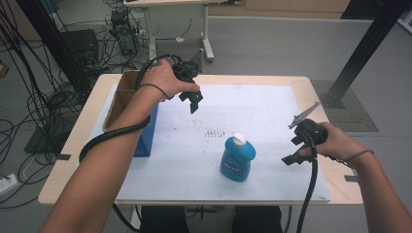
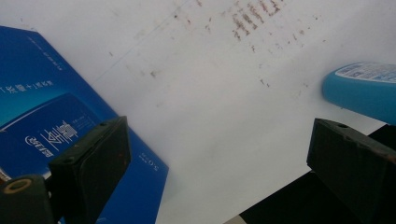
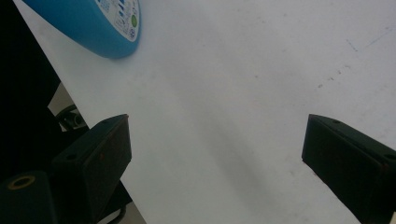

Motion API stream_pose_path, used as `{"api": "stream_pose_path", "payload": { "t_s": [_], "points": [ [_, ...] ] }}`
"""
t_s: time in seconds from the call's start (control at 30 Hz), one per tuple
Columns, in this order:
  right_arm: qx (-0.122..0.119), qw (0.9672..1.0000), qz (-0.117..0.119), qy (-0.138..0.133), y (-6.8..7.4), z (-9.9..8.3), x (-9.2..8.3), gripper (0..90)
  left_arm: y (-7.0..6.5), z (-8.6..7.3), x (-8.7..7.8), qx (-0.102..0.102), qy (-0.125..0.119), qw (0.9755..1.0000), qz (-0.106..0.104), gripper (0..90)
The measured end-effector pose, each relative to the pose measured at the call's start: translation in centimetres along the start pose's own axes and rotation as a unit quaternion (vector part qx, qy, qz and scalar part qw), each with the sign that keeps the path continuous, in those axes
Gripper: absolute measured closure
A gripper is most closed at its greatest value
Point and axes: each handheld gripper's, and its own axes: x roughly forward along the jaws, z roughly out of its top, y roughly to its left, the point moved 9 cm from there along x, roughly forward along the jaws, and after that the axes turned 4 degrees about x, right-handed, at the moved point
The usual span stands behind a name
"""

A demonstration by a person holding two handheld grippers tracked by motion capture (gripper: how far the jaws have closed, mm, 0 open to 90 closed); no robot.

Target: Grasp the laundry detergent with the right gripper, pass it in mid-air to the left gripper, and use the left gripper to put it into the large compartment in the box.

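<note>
Both of your tools are empty. The left hand-held gripper (image 1: 194, 99) hangs over the far-left part of the white sheet (image 1: 262, 104), its jaws spread wide with nothing between them; in the left gripper view you see only bare sheet in the gap. The right hand-held gripper (image 1: 293, 156) sits low near the right edge of the sheet, jaws likewise wide apart and holding nothing.

Blue bottle (image 1: 237, 158), white cap: it stands on the sheet towards the near edge, roughly central, apart from both tools. It is nearer the right one, which points towards it. In the right gripper view the bottle (image 3: 95, 25) shows at the upper left, outside the span of the jaws; in the left gripper view its body (image 2: 362, 88) shows at the right, also outside.

Blue carton (image 1: 145, 133): it lies along the left edge of the sheet, just beside an open cardboard box (image 1: 121, 94) at the far-left of the bench (image 1: 63, 160). The left tool hovers near both.

Progress, as judged: nothing is grasped yet, so the handling of the bottle has not begun. Both approach and closure are left to do. The right tool looks better placed; you would need to swing it inward until the bottle sits between the jaws. Brown smudges (image 1: 214, 132) mark the sheet mid-way, unrelated.
</note>
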Motion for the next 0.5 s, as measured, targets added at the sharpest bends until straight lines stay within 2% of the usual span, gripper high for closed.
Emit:
{"api": "stream_pose_path", "payload": {
  "t_s": [0.2,0.5],
  "points": [
    [0.000,0.9999,0.003,-0.010,0.5,-0.8,0.3,8.0,0.0,0.0,0.4,-0.002,0.000,1.0000,-0.002,6.8],
    [-0.002,0.9990,0.015,-0.043,1.1,-2.0,0.6,8.0,0.0,-0.1,0.7,-0.002,-0.003,1.0000,-0.006,6.7]
  ]
}}
